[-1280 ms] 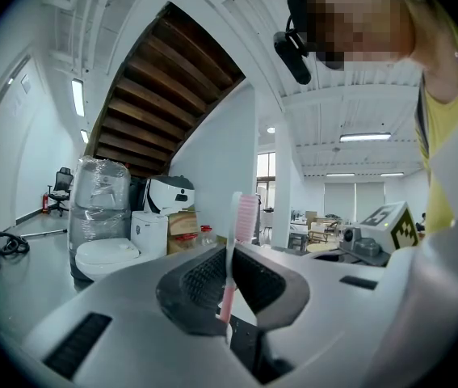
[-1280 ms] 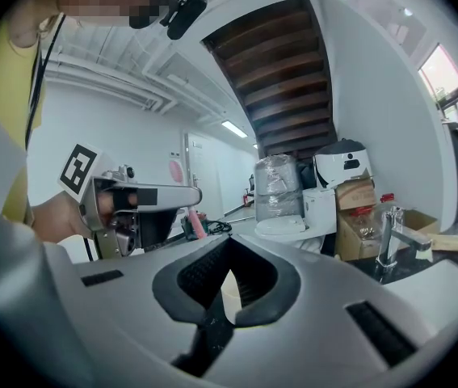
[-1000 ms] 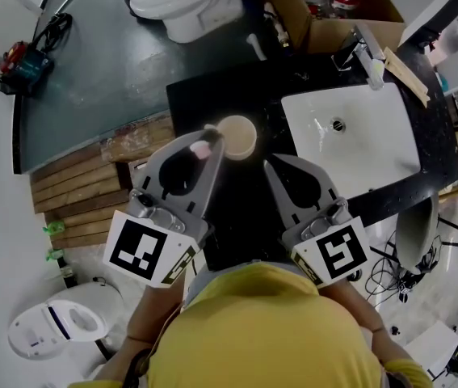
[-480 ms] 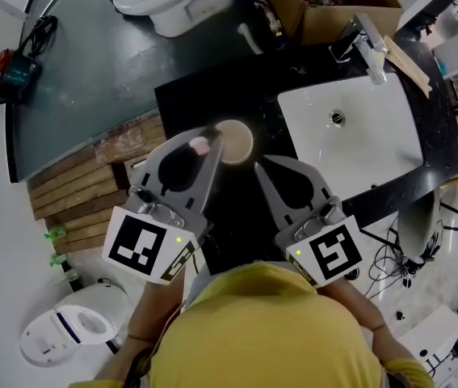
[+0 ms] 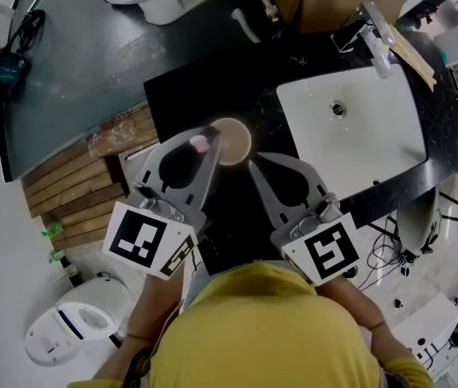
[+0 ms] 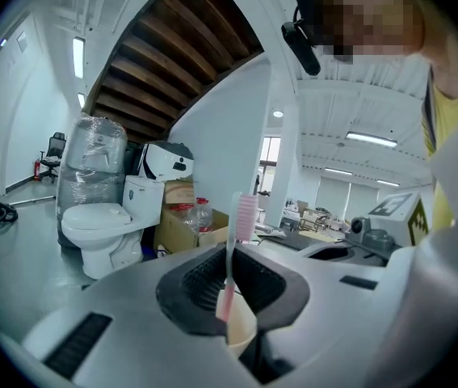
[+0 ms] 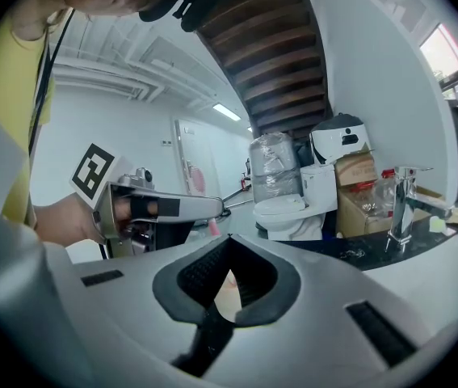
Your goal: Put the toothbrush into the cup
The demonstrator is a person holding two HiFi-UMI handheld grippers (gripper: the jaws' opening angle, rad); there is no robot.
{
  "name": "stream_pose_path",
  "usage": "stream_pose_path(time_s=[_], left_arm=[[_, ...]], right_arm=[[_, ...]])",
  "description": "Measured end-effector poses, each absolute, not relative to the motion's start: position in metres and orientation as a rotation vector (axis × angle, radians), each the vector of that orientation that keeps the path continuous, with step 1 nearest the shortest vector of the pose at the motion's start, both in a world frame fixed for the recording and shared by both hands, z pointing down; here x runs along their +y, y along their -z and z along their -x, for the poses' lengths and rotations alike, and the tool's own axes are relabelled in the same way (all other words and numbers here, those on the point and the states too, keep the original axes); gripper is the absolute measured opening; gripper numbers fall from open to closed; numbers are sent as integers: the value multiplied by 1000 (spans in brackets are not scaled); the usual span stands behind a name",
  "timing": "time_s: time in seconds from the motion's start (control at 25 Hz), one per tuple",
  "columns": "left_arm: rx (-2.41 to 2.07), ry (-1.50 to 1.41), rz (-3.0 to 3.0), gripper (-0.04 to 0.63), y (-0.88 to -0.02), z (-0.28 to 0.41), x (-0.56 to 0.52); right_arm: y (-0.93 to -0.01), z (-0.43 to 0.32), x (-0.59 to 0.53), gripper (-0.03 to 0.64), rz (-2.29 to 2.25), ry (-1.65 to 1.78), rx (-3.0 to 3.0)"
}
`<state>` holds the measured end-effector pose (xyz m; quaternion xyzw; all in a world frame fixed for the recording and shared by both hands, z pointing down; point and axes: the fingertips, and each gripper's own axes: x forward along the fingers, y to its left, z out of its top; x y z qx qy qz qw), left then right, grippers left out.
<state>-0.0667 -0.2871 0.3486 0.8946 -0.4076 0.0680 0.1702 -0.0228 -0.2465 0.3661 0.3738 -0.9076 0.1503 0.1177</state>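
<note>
One slim pink toothbrush (image 6: 247, 215) clamped in left tool (image 5: 209, 136) near round beige cup (image 5: 230, 141); right tool (image 5: 254, 162) closed, empty.

Pink toothbrush (image 6: 230, 269) upright, bristles up; beige cup (image 5: 232, 141) just beside it.

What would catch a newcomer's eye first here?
The pink toothbrush stands upright, clamped in the left gripper, next to the cup on the black counter. To the right lies the white sink. The right gripper is shut and empty, near the cup.
</note>
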Motion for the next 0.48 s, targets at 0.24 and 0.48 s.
stream_pose_path(time_s=[0.24, 0.48], left_arm=[[-1121, -226, -2499, 32, -367, 69, -293], [-1073, -267, -2479, 32, -381, 65, -294]], right_arm=[[-369, 25, -253, 15, -1127, -464, -2662], [-370, 26, -258, 15, -1140, -480, -2659]])
